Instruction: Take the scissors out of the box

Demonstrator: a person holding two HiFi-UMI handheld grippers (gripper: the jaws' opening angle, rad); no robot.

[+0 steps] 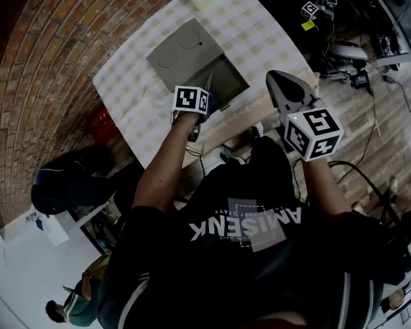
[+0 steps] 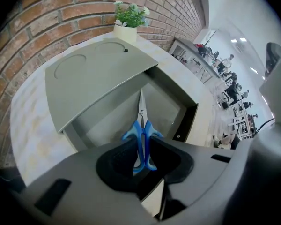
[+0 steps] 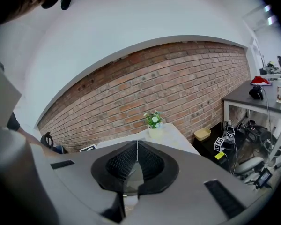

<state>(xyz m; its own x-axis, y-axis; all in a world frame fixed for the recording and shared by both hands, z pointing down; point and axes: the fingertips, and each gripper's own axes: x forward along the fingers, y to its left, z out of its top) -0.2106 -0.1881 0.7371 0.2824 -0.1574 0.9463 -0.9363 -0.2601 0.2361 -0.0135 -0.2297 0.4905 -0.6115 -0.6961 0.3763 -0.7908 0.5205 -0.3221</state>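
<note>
My left tool (image 2: 141,146) has its 2 pads closed on the blue handles of the scissors (image 2: 142,124), low centre of the left gripper view. The blades point into the open grey box (image 2: 178,92) on the counter (image 2: 30,135). I judge the scissors light, stiff and slick-handled, so squeezing across both loops suits them. My right tool (image 3: 136,146) is closed and empty.

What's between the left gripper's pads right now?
The scissors: the left gripper is closed on their blue handles, with the blades pointing into the open box. The left gripper view shows it.
</note>
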